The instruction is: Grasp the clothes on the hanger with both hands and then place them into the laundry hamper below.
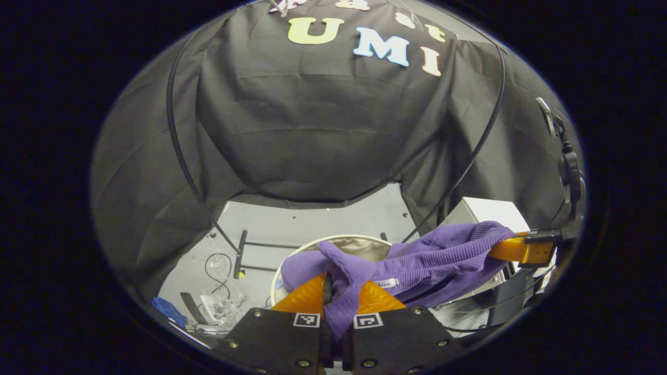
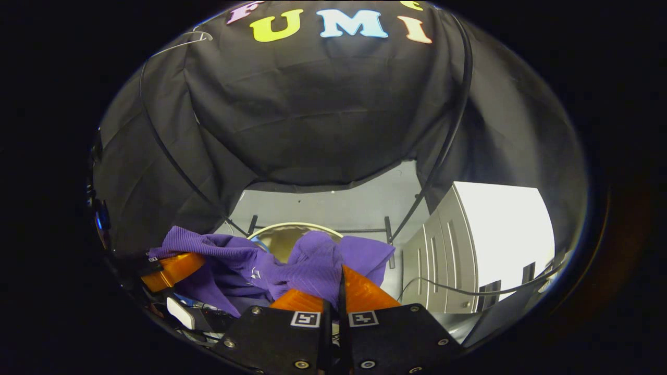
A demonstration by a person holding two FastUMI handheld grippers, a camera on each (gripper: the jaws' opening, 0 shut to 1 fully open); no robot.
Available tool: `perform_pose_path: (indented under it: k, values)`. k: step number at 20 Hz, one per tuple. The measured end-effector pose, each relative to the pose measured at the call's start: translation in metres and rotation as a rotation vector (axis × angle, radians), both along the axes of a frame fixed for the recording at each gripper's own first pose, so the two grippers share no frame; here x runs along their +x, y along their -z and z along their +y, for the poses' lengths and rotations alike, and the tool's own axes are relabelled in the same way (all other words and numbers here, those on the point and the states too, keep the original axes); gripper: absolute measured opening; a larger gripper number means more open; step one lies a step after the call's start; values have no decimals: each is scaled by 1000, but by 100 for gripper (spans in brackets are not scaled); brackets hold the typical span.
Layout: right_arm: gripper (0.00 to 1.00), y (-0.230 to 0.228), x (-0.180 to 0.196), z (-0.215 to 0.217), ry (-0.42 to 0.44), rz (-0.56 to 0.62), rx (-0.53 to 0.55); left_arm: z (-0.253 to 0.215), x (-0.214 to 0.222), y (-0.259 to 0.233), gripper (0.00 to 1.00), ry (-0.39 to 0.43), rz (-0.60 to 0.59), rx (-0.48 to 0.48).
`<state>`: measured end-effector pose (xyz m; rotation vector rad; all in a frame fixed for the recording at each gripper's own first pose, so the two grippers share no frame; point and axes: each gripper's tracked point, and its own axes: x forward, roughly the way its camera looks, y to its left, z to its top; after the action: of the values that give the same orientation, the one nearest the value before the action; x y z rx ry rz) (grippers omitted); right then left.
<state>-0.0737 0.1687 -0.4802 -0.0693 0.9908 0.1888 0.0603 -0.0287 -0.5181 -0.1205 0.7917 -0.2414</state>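
A purple ribbed garment (image 1: 417, 258) hangs stretched between my two grippers above the round, white-rimmed laundry hamper (image 1: 359, 240). My left gripper (image 1: 337, 297) is shut on one end of the cloth, which bunches up between its orange fingers (image 1: 305, 298). The right gripper's orange fingers (image 1: 513, 249) clamp the garment's other end at the right of the left gripper view. In the right gripper view, my right gripper (image 2: 341, 291) is shut on a fold of the purple garment (image 2: 312, 260). The left gripper's orange finger (image 2: 172, 270) holds the cloth at the left there, with the hamper (image 2: 284, 229) behind.
A white cabinet (image 2: 469, 245) stands to the right of the hamper. Black rack feet (image 1: 242, 252) and thin poles (image 1: 177, 146) rise from the grey floor. Crumpled plastic (image 1: 221, 307) and a blue item (image 1: 168, 310) lie at the floor's left. Black cloth walls surround the booth.
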Motion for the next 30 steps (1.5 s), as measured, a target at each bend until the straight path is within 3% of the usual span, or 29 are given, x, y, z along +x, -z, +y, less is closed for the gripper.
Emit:
perform_pose_path:
  k: [6, 7, 10, 14, 15, 18, 24, 25, 30]
  values:
    - [10, 1, -12, 5, -48, 80, -17, 2, 4, 10, 8, -9, 1, 15]
    - [12, 2, -17, 6, -54, 107, -16, 4, 0, 10, 12, -8, 2, 22]
    - [14, -3, -27, 11, -68, 172, 20, 12, -11, 17, 13, 12, 3, 85]
    - [78, -32, -22, 10, -71, 150, 43, 23, -24, 6, 35, -27, -8, 103]
    - [95, -41, -17, 4, -76, 118, 28, 26, -25, 0, 48, -45, -16, 104]
    - [95, -71, -7, -18, -67, 39, -6, 35, -26, -24, 97, -89, -35, 128]
    - [95, -133, 7, -76, 25, -131, 39, 23, -38, -109, 100, -108, -111, 161]
    - [95, -143, 8, -88, 34, -156, 42, 15, -42, -125, 97, -116, -121, 158]
    - [95, -199, 14, -157, 57, -300, 79, -44, -66, -188, 100, -189, -137, 132]
